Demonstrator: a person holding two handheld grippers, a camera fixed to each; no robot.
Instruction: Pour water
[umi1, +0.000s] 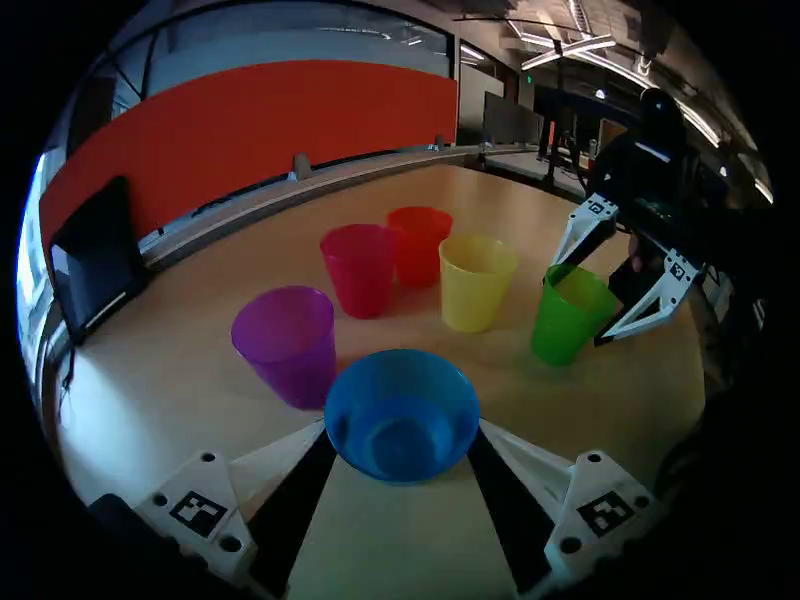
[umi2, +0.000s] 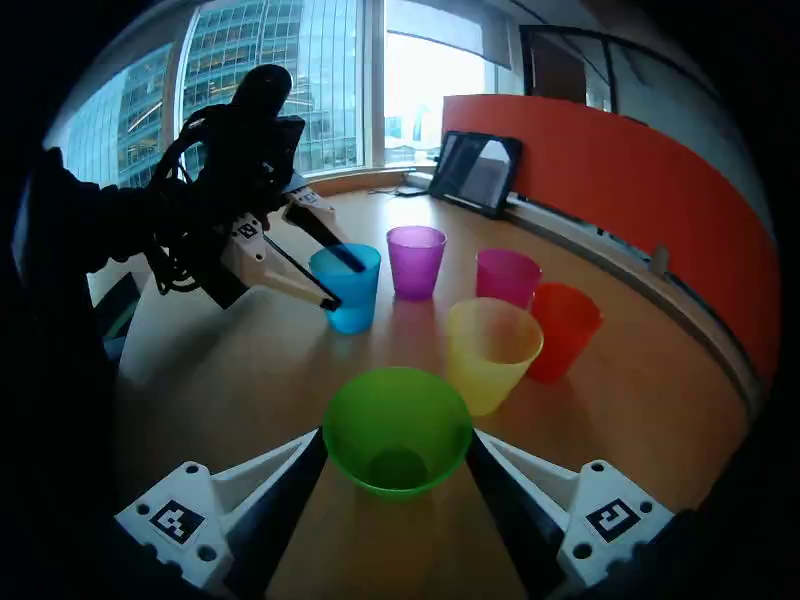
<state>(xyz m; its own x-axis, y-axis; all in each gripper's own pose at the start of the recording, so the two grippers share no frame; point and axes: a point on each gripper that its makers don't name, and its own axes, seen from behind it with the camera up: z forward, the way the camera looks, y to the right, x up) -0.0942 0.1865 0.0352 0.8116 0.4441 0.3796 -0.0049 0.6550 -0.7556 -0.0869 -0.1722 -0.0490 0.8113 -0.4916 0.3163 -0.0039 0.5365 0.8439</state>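
L claw (umi1: 400, 432) clenched on blue cup (umi1: 402, 405), R claw (umi2: 396, 437) on green cup (umi2: 397, 420) — each cup right between its tips. Likely thin plastic: light, slick, flexes — grip mid-wall, gently. Water: can't tell.

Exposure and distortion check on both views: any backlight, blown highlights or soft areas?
Right gripper view: windows blown out, so the left gripper on the blue cup reads dark; cups are sharp. Left gripper view: even light on the table, soft shadows beside the cups, dim far right around the right gripper on the green cup; fisheye bows the orange panel.
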